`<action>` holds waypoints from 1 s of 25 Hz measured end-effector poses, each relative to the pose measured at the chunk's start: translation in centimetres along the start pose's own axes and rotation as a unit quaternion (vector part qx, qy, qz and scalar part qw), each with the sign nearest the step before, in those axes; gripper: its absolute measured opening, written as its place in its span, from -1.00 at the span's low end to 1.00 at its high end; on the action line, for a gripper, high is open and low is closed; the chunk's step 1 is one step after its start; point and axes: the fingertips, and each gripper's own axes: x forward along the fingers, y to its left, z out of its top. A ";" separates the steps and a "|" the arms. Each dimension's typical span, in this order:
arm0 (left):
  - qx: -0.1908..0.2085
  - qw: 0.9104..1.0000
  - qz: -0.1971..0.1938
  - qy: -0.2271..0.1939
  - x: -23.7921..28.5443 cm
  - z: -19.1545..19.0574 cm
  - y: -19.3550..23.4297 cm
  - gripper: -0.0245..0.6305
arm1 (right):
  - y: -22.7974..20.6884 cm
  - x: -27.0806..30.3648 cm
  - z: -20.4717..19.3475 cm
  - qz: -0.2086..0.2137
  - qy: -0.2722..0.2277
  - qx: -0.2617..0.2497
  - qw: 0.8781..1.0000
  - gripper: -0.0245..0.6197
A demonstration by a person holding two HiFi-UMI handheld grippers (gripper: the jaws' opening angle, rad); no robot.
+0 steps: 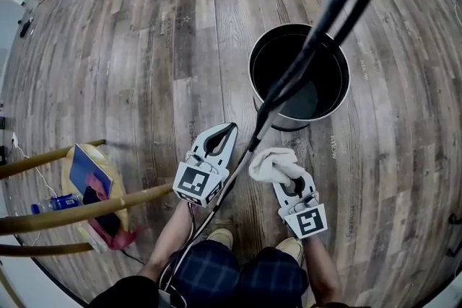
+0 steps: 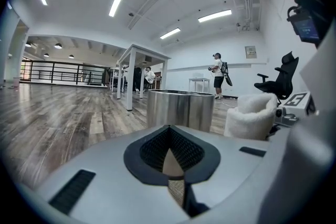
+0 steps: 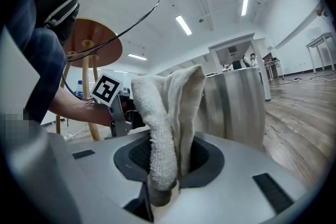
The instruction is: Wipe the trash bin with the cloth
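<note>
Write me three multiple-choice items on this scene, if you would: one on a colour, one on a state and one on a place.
1. What colour is the outside of the trash bin?
A. Red. B. Silver. C. Yellow.
2. How do the jaws of the left gripper stand?
A. Together, on nothing. B. Wide apart. C. Clamped on the bin's rim.
3. Where is the cloth?
A. Inside the trash bin. B. In the jaws of the right gripper. C. In the jaws of the left gripper.

Answers: 1 B, its wall is bare shiny metal; 2 A, the left gripper view shows the tips meeting with nothing between them; 3 B, the right gripper view shows the white cloth pinched there.
</note>
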 end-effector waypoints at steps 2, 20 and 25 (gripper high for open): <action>-0.002 1.000 0.006 -0.001 -0.3 0.1 0.4 -0.93 | 1.0 1.6 -0.7 0.018 0.012 -0.005 1.000 -0.62; -0.004 1.000 0.011 0.002 -0.5 -0.5 0.7 -0.93 | -4.4 8.1 -3.5 -0.046 0.058 0.016 0.997 -0.62; -0.009 1.000 0.015 0.004 -0.5 -0.7 0.7 -0.93 | -7.1 5.1 -4.0 -0.087 0.052 0.031 0.994 -0.63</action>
